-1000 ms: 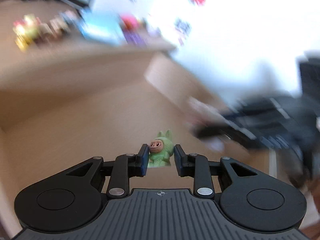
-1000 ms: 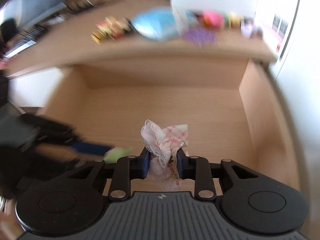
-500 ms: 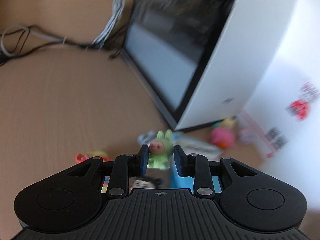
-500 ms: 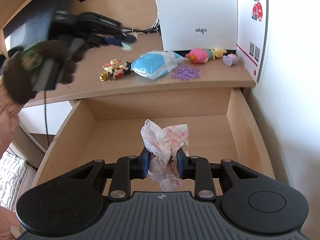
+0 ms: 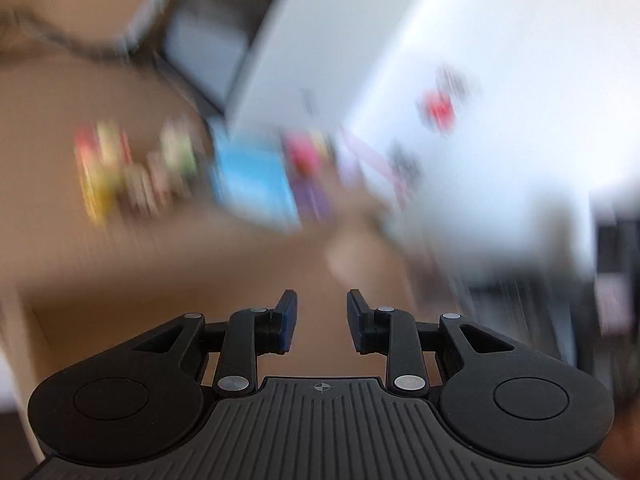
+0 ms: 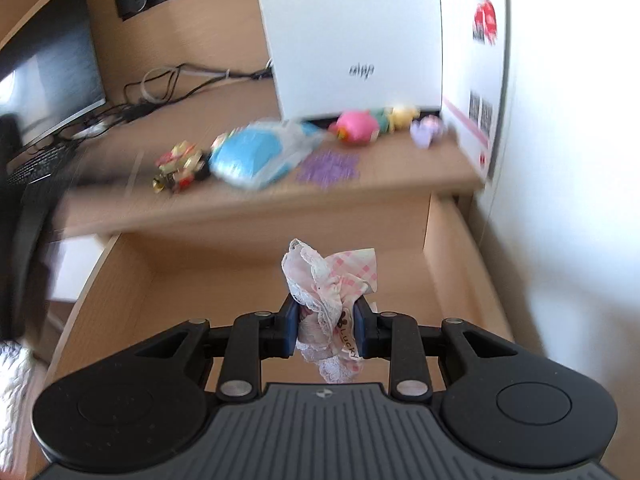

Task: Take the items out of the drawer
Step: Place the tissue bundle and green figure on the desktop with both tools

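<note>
My right gripper (image 6: 326, 314) is shut on a pink and white lace cloth (image 6: 332, 276) and holds it above the open wooden drawer (image 6: 192, 292), just in front of the desk edge. My left gripper (image 5: 321, 300) is open and nothing sits between its fingers. Its view is heavily blurred. It faces the desk top, where small colourful figures (image 5: 132, 168) and a blue bag (image 5: 252, 176) show as smears. I cannot pick out the green pig figure with any certainty.
On the desk top (image 6: 380, 188) lie small figures (image 6: 180, 164), a blue bag (image 6: 256, 152), a purple mat (image 6: 328, 166) and a pink plush (image 6: 356, 126). A white box (image 6: 352, 36) stands behind them. A monitor (image 6: 48, 64) and keyboard (image 6: 36, 164) are at left, a white wall at right.
My left gripper let go of the green pig figure over the desk, opened and swung away. My right gripper kept the lace cloth and rose closer to the desk edge.
</note>
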A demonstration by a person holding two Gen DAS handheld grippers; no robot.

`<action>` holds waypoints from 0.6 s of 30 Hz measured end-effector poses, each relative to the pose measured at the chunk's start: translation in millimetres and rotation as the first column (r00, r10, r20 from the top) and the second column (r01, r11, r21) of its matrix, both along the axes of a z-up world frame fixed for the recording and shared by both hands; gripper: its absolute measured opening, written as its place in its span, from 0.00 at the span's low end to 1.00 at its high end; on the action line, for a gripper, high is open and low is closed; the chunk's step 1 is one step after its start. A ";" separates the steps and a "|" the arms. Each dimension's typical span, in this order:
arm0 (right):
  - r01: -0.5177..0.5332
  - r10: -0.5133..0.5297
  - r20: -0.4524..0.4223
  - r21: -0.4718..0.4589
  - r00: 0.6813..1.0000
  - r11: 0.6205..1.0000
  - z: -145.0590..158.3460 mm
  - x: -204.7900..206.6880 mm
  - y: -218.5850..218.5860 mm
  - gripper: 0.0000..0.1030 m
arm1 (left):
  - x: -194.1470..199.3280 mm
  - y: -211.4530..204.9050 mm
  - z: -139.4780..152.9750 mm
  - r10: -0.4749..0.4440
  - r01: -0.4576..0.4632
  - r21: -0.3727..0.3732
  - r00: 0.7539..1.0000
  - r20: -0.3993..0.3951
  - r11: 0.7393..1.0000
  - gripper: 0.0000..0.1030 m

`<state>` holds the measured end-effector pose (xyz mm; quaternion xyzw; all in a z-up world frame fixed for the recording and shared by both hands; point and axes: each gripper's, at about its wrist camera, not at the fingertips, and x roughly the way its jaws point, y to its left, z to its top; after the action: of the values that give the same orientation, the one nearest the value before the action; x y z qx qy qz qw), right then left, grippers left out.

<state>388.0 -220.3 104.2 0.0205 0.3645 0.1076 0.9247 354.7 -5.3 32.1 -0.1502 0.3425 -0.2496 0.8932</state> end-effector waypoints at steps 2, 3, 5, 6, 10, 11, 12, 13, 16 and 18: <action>0.023 -0.023 0.023 -0.012 0.999 1.000 8.1 23.9 3.4 0.26 | -11.7 -8.0 -22.4 -0.040 0.038 -0.028 0.998 -0.054 0.999 0.29; 0.038 -0.037 0.044 -0.019 0.998 0.999 12.8 37.2 5.5 0.26 | -17.0 -10.3 -30.4 -0.052 0.050 -0.041 0.996 -0.067 0.998 0.29; 0.078 -0.077 0.078 -0.019 0.994 0.997 20.9 67.6 8.7 0.26 | -19.3 -9.1 -43.6 -0.070 0.066 -0.053 0.994 -0.086 0.996 0.29; 0.097 -0.096 0.080 0.002 0.992 0.995 24.0 84.8 9.5 0.26 | -18.2 -9.1 -44.7 -0.072 0.068 -0.049 0.993 -0.094 0.997 0.29; 0.135 -0.141 0.058 0.099 0.988 0.986 24.4 140.2 13.5 0.26 | -19.4 -6.6 -40.6 -0.077 0.075 -0.070 0.997 -0.030 0.995 0.29; 0.135 -0.142 0.054 0.108 0.988 0.985 22.8 150.1 15.9 0.30 | -20.1 -6.6 -40.0 -0.075 0.074 -0.069 0.997 -0.020 0.995 0.29; 0.123 -0.129 0.044 0.106 0.991 0.987 20.6 159.4 19.3 0.34 | -20.1 -5.9 -39.7 -0.073 0.072 -0.074 0.997 -0.014 0.995 0.29; 0.124 -0.128 0.033 0.097 0.991 0.988 17.5 168.1 21.6 0.49 | -18.9 -4.6 -40.5 -0.072 0.070 -0.084 0.997 -0.018 0.994 0.29; 0.157 -0.160 0.038 0.085 0.986 0.984 11.8 175.7 21.5 0.66 | -21.5 1.8 -43.1 -0.033 0.030 -0.104 0.999 -0.027 0.994 0.29; 0.156 -0.162 0.057 0.091 0.985 0.984 13.3 169.2 18.3 0.66 | -21.7 4.1 -41.0 -0.008 0.004 -0.113 1.000 -0.027 0.994 0.29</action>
<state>557.2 -202.0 117.5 0.0858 0.3271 0.0495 0.9398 333.0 -1.3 -9.0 -0.2030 0.3403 -0.2693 0.8777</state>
